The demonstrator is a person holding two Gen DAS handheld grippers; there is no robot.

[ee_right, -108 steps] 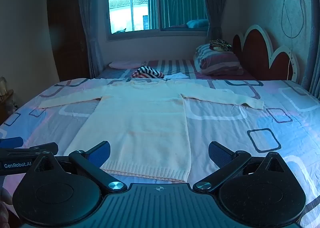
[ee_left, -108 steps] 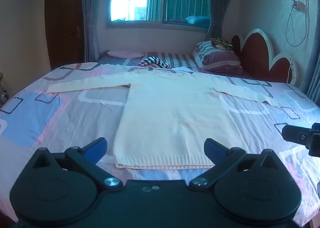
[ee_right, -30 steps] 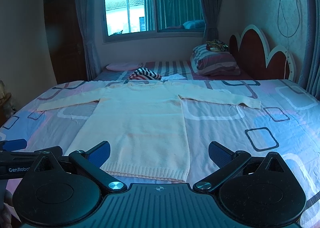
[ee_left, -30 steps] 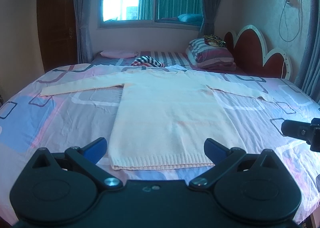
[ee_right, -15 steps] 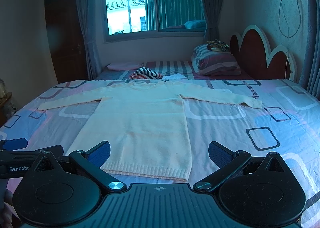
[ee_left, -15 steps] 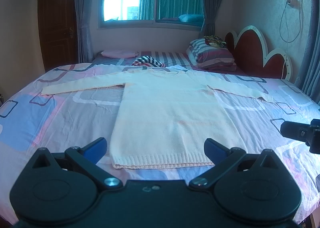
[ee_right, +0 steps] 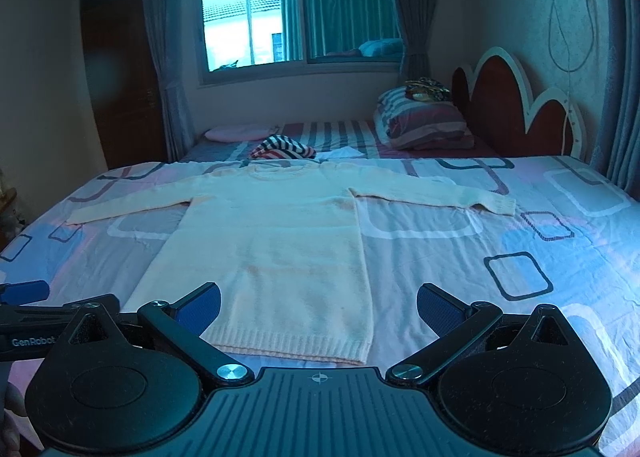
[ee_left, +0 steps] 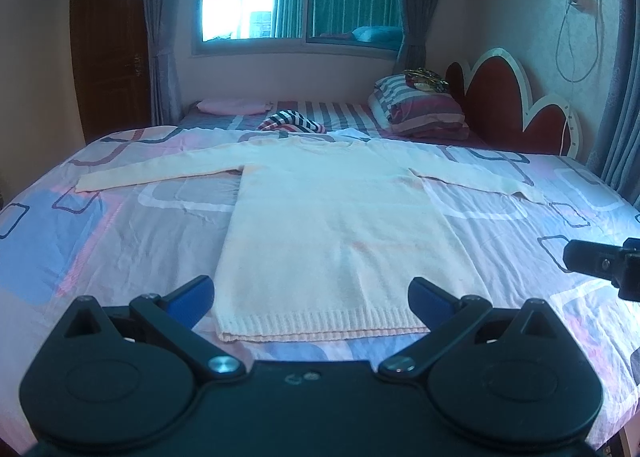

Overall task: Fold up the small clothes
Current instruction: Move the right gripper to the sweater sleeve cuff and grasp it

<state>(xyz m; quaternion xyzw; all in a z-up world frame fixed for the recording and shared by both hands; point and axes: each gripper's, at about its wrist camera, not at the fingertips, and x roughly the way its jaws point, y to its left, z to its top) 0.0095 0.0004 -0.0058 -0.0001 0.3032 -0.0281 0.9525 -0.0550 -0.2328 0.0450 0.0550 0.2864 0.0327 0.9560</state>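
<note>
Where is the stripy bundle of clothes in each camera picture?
Left wrist view: the stripy bundle sits upper middle, just beyond the sweater's collar.
Right wrist view: the stripy bundle sits left of centre, again just beyond the collar.
Shared landmark: the striped pillow by the headboard.

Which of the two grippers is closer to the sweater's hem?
Left, slightly. The left gripper is centred over the sweater's hem; the right gripper sits off its right corner. Both open, hovering short.

Cream knitted long-sleeved sweater; pink-and-blue bedsheet with rounded-rectangle outlines; at 12 o'clock, striped navy-white-red garment; striped pillow.
</note>
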